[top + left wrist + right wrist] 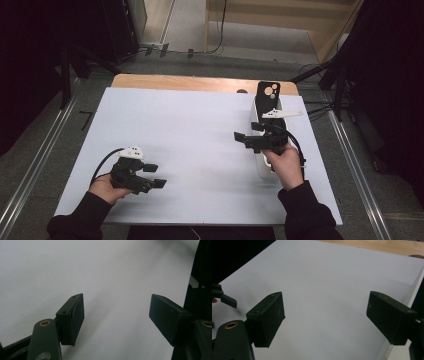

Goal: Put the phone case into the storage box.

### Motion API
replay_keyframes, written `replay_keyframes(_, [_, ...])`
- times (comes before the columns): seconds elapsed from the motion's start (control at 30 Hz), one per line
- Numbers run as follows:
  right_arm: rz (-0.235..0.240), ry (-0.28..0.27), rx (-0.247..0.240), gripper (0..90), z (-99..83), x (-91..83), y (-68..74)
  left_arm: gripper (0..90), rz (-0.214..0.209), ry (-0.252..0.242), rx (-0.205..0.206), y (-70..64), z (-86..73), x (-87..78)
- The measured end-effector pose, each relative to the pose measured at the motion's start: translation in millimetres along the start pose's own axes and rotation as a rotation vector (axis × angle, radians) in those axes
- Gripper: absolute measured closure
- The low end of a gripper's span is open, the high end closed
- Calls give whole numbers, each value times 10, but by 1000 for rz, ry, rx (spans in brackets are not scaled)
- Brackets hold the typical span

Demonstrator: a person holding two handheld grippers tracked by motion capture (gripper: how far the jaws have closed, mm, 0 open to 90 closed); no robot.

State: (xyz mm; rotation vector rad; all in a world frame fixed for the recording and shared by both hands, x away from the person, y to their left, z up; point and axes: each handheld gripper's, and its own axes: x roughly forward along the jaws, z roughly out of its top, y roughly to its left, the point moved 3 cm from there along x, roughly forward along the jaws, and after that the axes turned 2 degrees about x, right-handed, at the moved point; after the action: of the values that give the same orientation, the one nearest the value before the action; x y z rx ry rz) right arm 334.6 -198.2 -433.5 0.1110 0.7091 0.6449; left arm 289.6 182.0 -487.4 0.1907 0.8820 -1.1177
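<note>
A black phone case [268, 91] with round camera cut-outs lies at the far right of the white sheet [190, 130], at the far end of a long white object [262, 167] that runs toward the person. My right gripper [247, 131] hovers just left of that white object, pointing left, open and with nothing in it; in the right gripper view its gripper [325, 317] spans bare sheet. My left gripper [155, 175] is held low near the front left, pointing right, open; the left gripper view has its gripper [116, 315] over plain white sheet, nothing between the fingers.
The white sheet covers a wooden table [200, 82] whose far edge stays bare. Grey floor, metal rails and dark stands surround it. The left gripper's jaw [225, 299] appears at the left edge of the right gripper view.
</note>
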Motion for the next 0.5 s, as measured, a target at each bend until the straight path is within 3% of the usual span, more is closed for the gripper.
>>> replay_keyframes(0.33, [29,17,-16,134,-126,-12,89,286,2,6,2,-5,-2,15])
replay_keyframes(0.5, [68,14,-12,135,-177,-47,138,286,3,7,3,-4,-2,15])
